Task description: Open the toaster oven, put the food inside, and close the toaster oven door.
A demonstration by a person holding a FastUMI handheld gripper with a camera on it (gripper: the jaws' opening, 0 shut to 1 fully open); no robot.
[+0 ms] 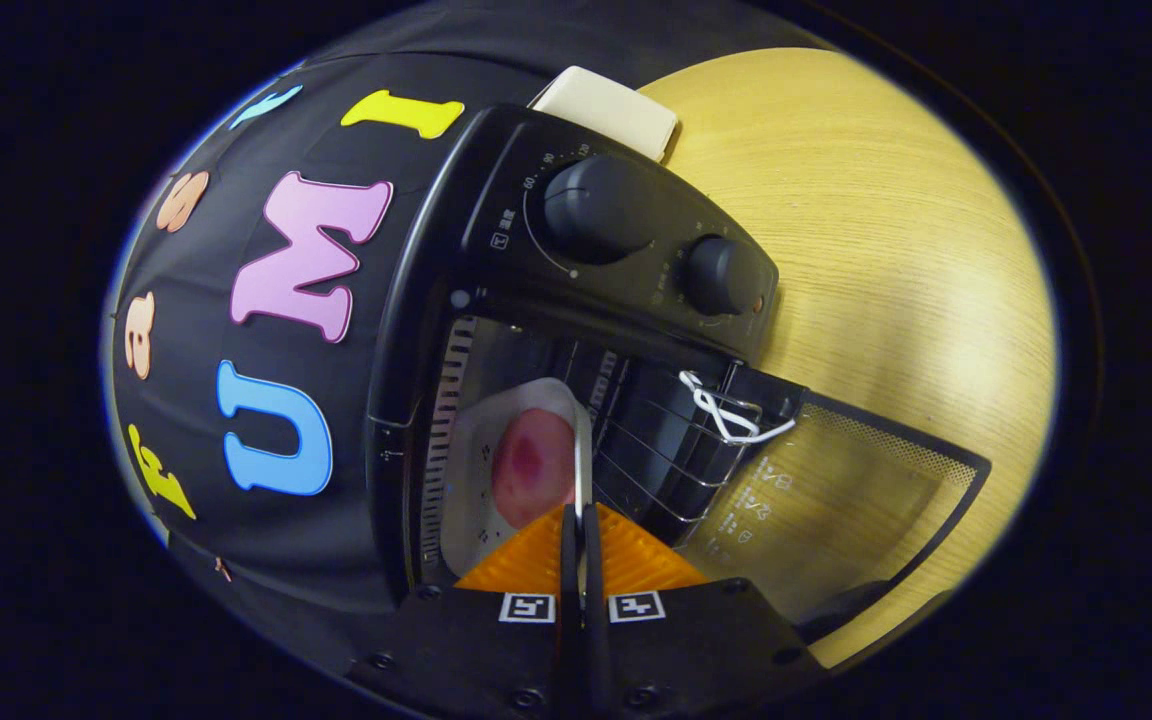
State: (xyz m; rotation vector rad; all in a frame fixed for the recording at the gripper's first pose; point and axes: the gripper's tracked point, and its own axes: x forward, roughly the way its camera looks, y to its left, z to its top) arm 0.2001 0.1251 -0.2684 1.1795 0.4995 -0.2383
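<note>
Toaster oven (pixel 576 260) door (pixel 836 480) open; my gripper (pixel 576 520) pinches plate (pixel 486 470) rim, pink food (pixel 533 465) aboard, inside partly hidden.

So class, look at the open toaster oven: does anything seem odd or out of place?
Nothing is spilled or broken. A white cord loops through the rack by the open door. The fingers pinch the plate's rim, food aboard.

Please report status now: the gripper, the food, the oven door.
Gripper shut on the plate rim. Plate with food inside the toaster oven, on the rack. Door open, nothing blocking.
</note>
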